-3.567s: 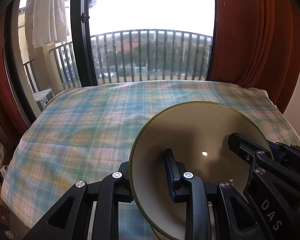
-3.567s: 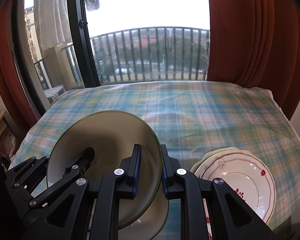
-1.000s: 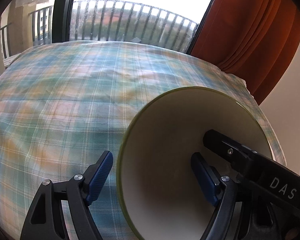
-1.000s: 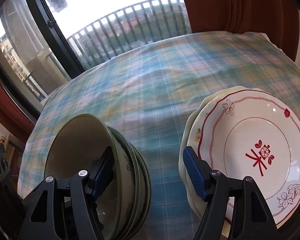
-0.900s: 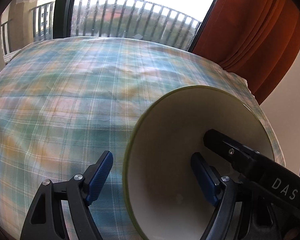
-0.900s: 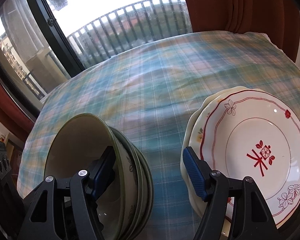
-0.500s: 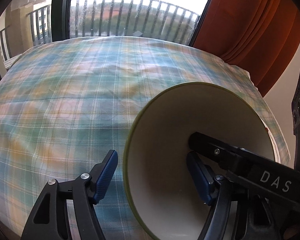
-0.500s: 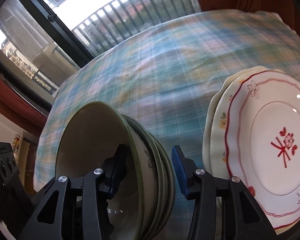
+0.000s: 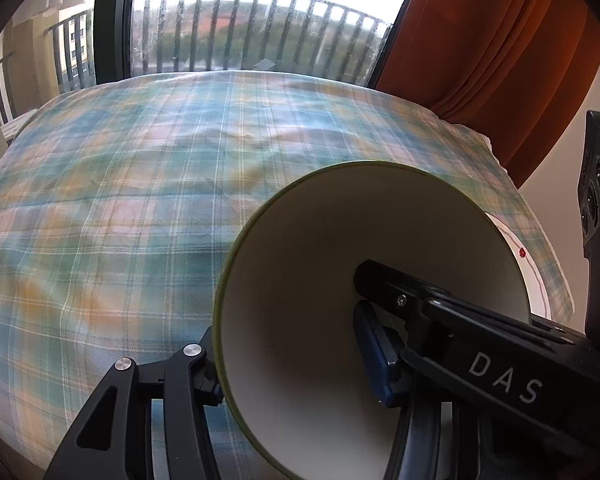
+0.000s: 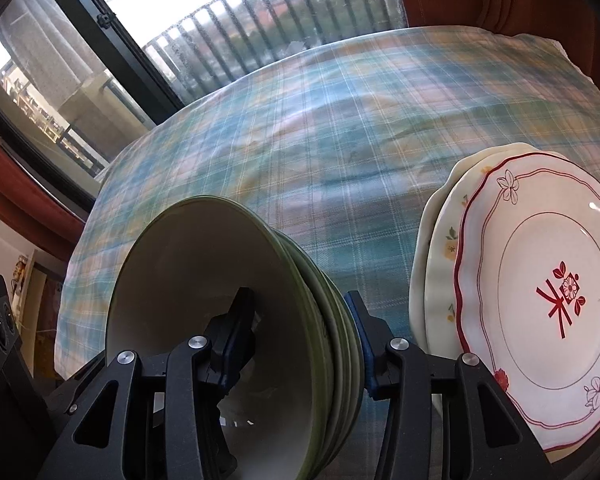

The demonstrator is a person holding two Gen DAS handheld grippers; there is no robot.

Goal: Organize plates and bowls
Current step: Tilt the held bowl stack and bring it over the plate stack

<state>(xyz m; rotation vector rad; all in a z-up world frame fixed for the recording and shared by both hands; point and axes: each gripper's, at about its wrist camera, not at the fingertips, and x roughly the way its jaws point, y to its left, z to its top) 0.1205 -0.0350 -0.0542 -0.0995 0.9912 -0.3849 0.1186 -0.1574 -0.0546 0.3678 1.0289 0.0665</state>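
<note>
- Both of my grippers are on the stack of bowls (image 10: 220, 320), which sits near the front edge of the bed, toward its left corner as the right camera sees it.
- Right gripper (image 10: 300, 344): one finger is inside the top bowl and the other is outside the nested rims. The blue pads look pressed against both sides of the wall, so I'd say it's clamped on the stack.
- Left gripper (image 9: 288, 352): its jaws are closing with the top bowl's near-left wall between them. The inner blue pad (image 9: 374, 354) is well inside the bowl; the outer finger is tucked right behind the green rim. I can't tell for sure whether both pads are pressing yet.
- From the left camera, the right gripper's black finger reaches into the same bowl from the right.
- The plates (image 10: 540, 300) are stacked just right of the bowls, near the front right corner. The red-patterned one is on top, with a cream flowered one under it.
- The plaid sheet (image 9: 140, 200) covers the rest of the bed; window and railing sit past its far edge.
</note>
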